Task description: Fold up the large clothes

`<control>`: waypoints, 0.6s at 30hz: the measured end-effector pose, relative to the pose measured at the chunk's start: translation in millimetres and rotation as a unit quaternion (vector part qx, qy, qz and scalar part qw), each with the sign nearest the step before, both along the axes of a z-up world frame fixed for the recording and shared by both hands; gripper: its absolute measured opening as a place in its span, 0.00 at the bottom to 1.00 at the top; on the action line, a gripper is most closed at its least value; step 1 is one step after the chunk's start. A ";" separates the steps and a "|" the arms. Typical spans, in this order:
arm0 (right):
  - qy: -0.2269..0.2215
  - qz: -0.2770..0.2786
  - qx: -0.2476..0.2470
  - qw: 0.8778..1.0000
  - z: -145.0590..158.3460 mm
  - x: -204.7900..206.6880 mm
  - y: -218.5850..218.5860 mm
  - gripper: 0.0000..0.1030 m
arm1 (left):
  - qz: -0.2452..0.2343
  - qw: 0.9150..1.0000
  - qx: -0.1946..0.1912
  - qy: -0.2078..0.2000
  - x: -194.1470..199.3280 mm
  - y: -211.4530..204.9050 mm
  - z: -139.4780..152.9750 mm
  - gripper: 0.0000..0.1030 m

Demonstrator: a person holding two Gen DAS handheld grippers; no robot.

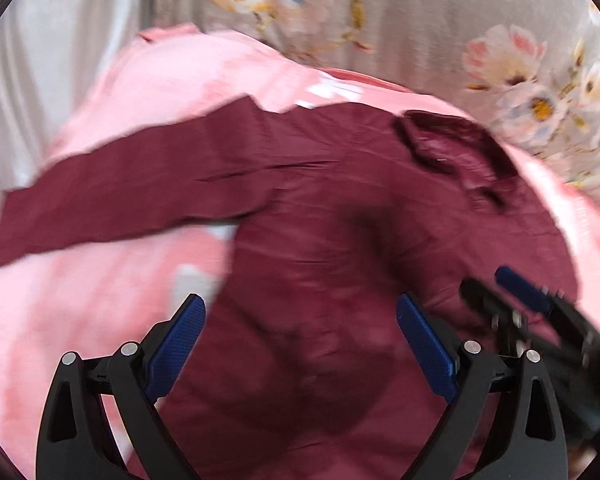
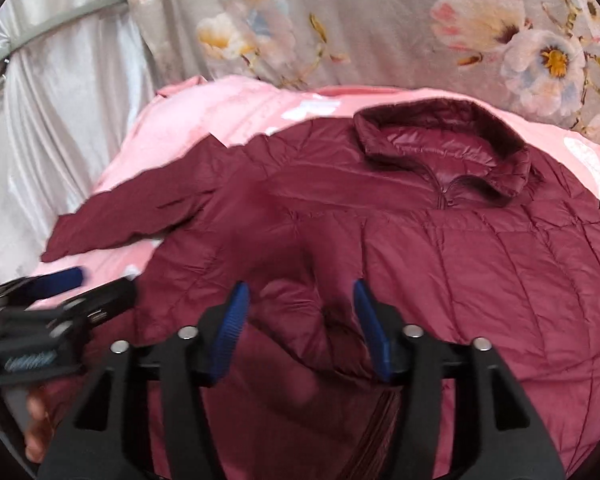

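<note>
Right wrist view shows a maroon quilted puffer jacket lying front-up on a pink blanket, its stand-up collar at twelve o'clock and a short zipper just below it. Stitched seams divide the slightly shiny fabric into padded panels. One sleeve stretches flat toward nine o'clock. Grey floral fabric hangs behind the bed, with a satiny white curtain at ten o'clock. The right gripper hovers over the jacket's chest, blue ribbed pads apart with nothing between them. The left gripper is spread wide and empty above the lower body of the jacket.
</note>
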State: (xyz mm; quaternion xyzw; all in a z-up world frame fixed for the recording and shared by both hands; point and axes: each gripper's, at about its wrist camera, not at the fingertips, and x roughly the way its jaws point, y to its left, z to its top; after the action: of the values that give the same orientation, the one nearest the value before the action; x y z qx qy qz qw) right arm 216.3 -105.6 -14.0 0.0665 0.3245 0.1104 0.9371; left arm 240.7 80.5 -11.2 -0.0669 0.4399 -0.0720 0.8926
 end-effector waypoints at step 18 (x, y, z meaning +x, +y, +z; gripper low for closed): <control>0.061 -0.325 0.253 0.909 -66.4 -35.5 -283.3 0.55 | -0.028 0.992 -0.074 0.098 59.1 -40.3 -33.3 0.10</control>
State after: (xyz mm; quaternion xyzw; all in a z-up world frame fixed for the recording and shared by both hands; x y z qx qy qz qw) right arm 180.7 -388.9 -80.4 0.4102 0.3028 -0.1258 0.8510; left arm 299.8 40.2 -44.5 -0.1272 0.5205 -0.1225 0.8354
